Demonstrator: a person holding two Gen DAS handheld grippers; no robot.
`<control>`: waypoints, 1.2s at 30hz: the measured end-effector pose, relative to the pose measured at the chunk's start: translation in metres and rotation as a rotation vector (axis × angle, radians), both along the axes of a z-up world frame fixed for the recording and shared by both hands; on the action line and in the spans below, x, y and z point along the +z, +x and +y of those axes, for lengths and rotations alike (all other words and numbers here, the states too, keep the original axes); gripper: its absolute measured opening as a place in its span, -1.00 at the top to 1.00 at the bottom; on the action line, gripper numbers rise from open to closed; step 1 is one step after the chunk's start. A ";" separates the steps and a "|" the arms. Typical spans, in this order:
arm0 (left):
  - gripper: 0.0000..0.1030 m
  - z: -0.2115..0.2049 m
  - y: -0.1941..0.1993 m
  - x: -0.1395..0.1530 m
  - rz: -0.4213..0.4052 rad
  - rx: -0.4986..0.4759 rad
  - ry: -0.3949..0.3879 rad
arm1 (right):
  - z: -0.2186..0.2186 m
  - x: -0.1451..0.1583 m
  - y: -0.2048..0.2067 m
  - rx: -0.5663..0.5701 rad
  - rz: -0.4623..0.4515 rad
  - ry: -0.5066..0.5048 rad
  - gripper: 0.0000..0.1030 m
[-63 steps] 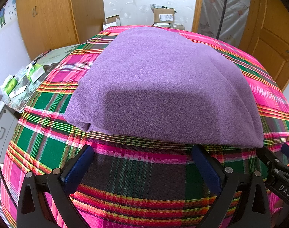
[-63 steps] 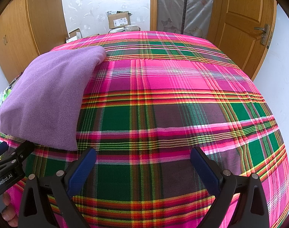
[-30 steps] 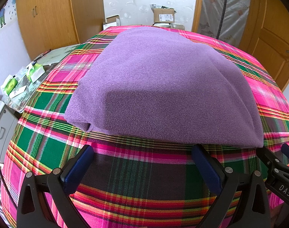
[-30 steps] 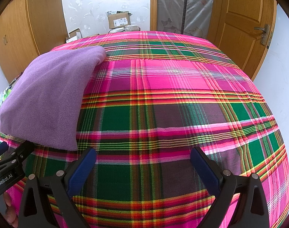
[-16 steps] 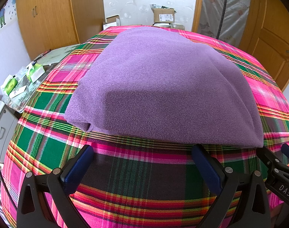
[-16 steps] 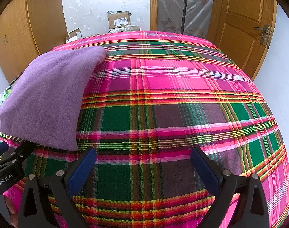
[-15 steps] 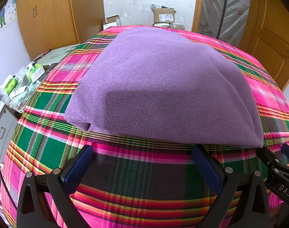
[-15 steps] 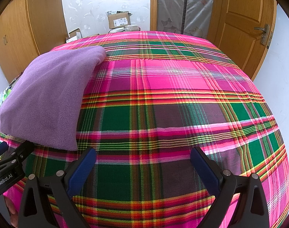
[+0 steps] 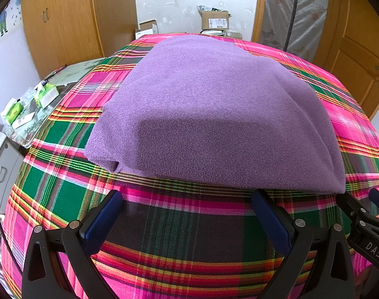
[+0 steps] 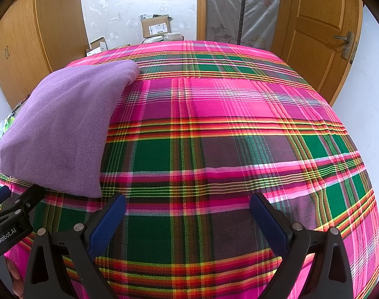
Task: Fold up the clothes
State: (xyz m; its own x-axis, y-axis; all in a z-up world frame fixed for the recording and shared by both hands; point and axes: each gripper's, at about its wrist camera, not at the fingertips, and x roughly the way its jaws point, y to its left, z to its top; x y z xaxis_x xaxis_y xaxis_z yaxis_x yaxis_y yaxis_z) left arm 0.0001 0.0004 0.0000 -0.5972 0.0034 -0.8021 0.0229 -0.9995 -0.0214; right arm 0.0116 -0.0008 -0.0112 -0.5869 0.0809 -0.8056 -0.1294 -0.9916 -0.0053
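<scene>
On the left edge, a tray (image 9: 27, 127) carrying green packets sits beside the plaid-covered tabletop (image 9: 179, 226). The left tool (image 9: 187, 204) hovers just short of the folded purple fleece garment (image 9: 214, 114), its blue-padded fingers spread wide and holding nothing. The garment lies flat on the plaid cloth, on the left part of the surface. Further right, the right tool (image 10: 188, 205) is likewise wide apart and empty, over bare plaid near the garment's near corner.
</scene>
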 end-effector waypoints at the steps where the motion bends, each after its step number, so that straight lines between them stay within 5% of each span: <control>1: -0.99 0.000 0.000 0.000 0.000 0.000 0.000 | -0.001 -0.001 -0.001 0.000 0.000 0.000 -0.97; 27: -0.99 -0.002 0.000 0.000 0.000 0.005 0.003 | 0.001 0.000 0.000 0.016 0.001 -0.001 -0.96; 36: -0.99 -0.008 0.008 0.003 0.014 -0.084 0.017 | -0.001 0.006 0.003 0.180 0.025 -0.069 -0.57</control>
State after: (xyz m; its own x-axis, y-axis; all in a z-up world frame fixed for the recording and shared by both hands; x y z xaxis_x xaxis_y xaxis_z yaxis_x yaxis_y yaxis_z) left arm 0.0077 -0.0074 0.0031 -0.6056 0.0672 -0.7929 -0.0611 -0.9974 -0.0378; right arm 0.0143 -0.0014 -0.0053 -0.6070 -0.0826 -0.7904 0.0512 -0.9966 0.0649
